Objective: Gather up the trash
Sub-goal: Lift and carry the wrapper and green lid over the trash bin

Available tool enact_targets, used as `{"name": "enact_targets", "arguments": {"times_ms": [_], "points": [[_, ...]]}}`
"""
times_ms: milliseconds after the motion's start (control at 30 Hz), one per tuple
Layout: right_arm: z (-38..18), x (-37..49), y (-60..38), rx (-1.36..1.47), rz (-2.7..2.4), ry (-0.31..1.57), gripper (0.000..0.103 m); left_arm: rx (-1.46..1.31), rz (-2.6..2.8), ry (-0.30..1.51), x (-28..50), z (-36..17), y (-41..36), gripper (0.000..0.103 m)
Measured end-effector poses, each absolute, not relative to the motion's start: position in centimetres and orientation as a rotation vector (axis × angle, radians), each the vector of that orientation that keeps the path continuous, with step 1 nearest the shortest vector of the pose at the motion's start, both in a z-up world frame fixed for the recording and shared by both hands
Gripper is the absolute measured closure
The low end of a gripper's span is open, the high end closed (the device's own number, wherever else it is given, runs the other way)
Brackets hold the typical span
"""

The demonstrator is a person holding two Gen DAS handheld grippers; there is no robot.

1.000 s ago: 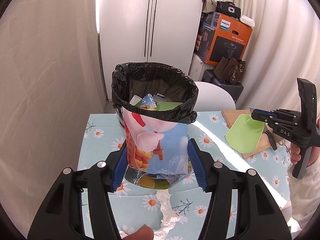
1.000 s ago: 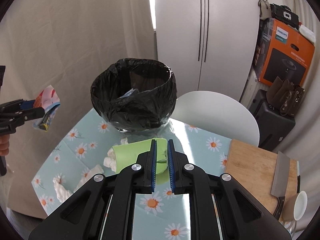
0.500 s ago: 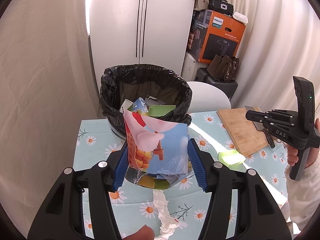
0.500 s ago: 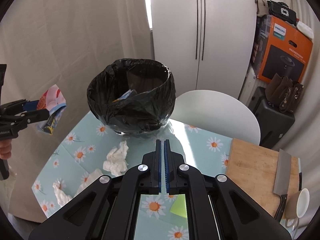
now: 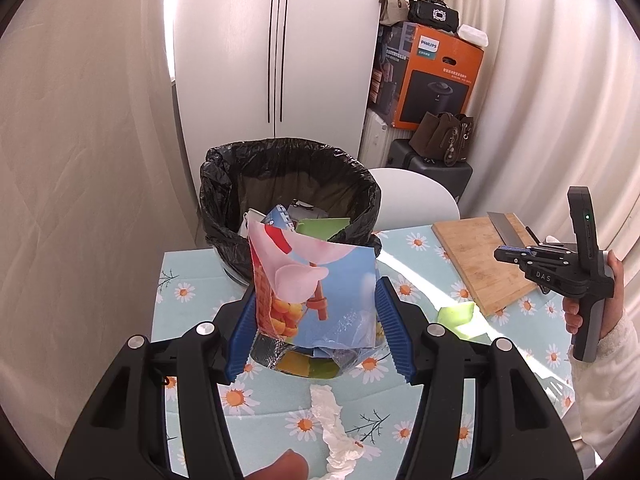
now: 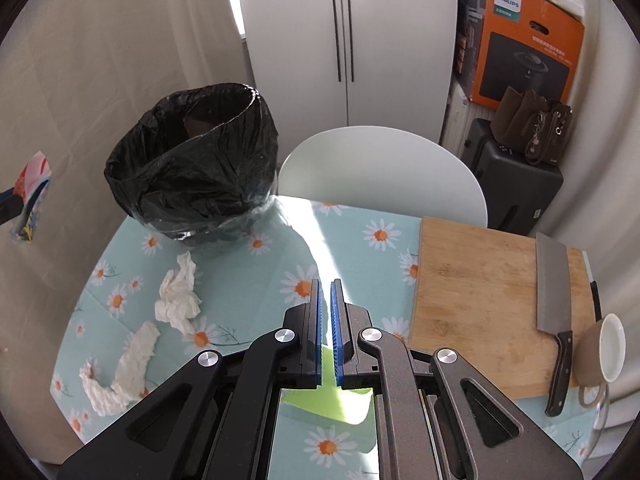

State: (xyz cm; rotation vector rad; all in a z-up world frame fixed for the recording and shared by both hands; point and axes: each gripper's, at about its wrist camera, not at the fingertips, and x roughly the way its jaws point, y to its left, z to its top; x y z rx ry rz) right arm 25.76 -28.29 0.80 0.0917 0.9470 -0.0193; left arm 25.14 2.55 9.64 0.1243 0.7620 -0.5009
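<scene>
My left gripper [image 5: 316,322] is shut on a colourful snack bag [image 5: 316,292] and holds it above the table, in front of the black-lined trash bin [image 5: 288,168]. The bin holds a green scrap and other packaging. My right gripper [image 6: 327,300] is empty, its jaws nearly together with a thin gap. It also shows in the left wrist view [image 5: 510,256]. A green paper scrap [image 6: 332,400] lies on the table under it, also visible in the left wrist view [image 5: 456,314]. Crumpled white tissues [image 6: 178,292] [image 6: 120,376] lie on the table's left.
A wooden cutting board [image 6: 480,300] with a cleaver [image 6: 554,304] is on the right, a cup [image 6: 600,356] at its edge. A white chair [image 6: 380,172] stands behind the floral table [image 6: 360,236]. A tissue [image 5: 334,424] lies below the left gripper.
The right gripper let the green scrap fall onto the table and drew back to the right; its jaws have parted slightly. The left gripper, still holding the bag, rose a little.
</scene>
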Motion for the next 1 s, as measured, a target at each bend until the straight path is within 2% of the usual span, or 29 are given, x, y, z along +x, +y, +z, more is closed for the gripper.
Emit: {"name": "enact_targets", "arguments": {"times_ms": [133,433,600,833,867,900,1000], "points": [[-1.7,25.2,-29.8,0.111,-0.060,1.006,0.088,0.137,-0.480,0.775,24.9,9.1,2.2,0.046],[-8.4,24.0,-31.8,0.112,-0.123,1.177,0.076,0.130,-0.461,0.792,24.2,8.4,1.8,0.046],[-10.7,23.6,-32.3,0.142,-0.129,1.217,0.064,0.138,-0.450,0.801,24.0,8.2,1.9,0.046],[-13.2,23.7,-31.9,0.185,-0.104,1.265,0.066,0.123,-0.442,0.809,23.6,8.1,2.3,0.046],[-13.6,23.8,-31.8,0.192,-0.098,1.273,0.083,0.122,-0.442,0.805,23.6,8.1,2.4,0.046],[-14.0,23.8,-31.7,0.203,-0.092,1.283,0.091,0.122,-0.442,0.806,23.6,8.0,2.4,0.046],[-14.3,23.5,-31.8,0.224,-0.101,1.288,0.094,0.133,-0.439,0.815,23.6,8.0,2.4,0.046]]}}
